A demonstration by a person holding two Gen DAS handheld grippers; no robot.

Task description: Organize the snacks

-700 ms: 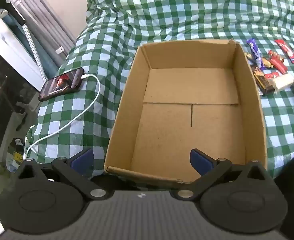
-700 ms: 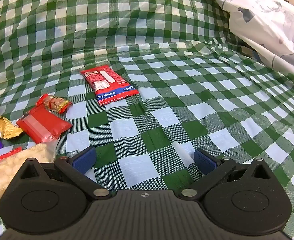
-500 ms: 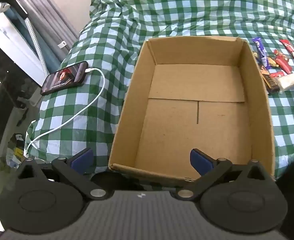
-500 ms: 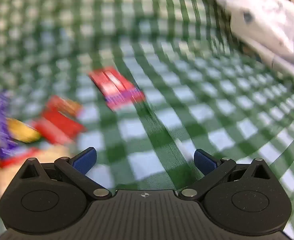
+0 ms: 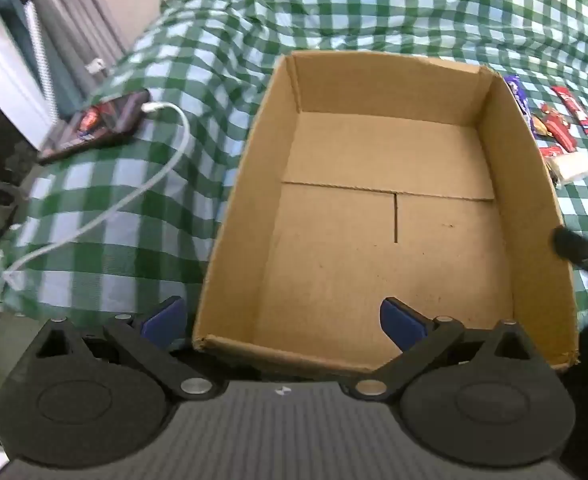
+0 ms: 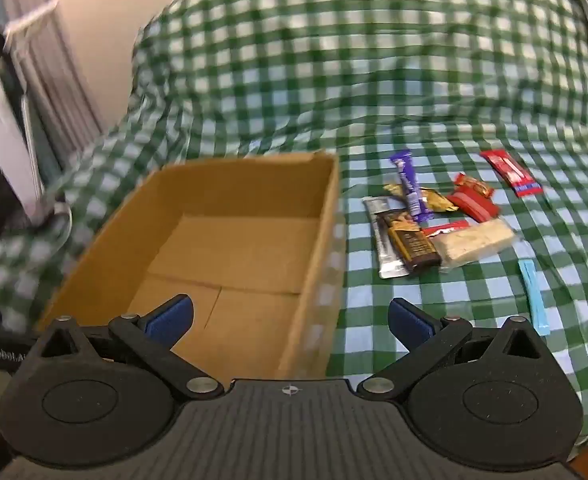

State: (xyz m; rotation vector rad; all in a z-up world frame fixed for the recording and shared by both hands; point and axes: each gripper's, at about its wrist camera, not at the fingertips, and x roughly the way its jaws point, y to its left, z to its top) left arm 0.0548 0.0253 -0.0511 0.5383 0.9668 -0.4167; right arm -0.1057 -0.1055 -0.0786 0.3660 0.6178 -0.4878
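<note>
An open, empty cardboard box (image 5: 389, 216) sits on the green checked cloth; it also shows in the right wrist view (image 6: 230, 248). A pile of snacks (image 6: 433, 216) lies right of the box: a purple bar (image 6: 409, 184), a brown bar (image 6: 409, 242), a pale cracker pack (image 6: 473, 244), red packs (image 6: 475, 202). A red bar (image 6: 511, 172) lies apart, and a blue stick (image 6: 533, 296). My left gripper (image 5: 282, 320) is open and empty over the box's near edge. My right gripper (image 6: 290, 316) is open and empty above the box's right wall.
A phone (image 5: 98, 124) on a white cable (image 5: 134, 192) lies left of the box near the bed edge. Curtains and a window frame (image 5: 22, 60) stand at the far left. The snacks show at the right edge of the left wrist view (image 5: 553, 132).
My right gripper has pulled back and swung left, from close over the snacks to a view of box and snack pile. My left gripper has shifted slightly nearer the box.
</note>
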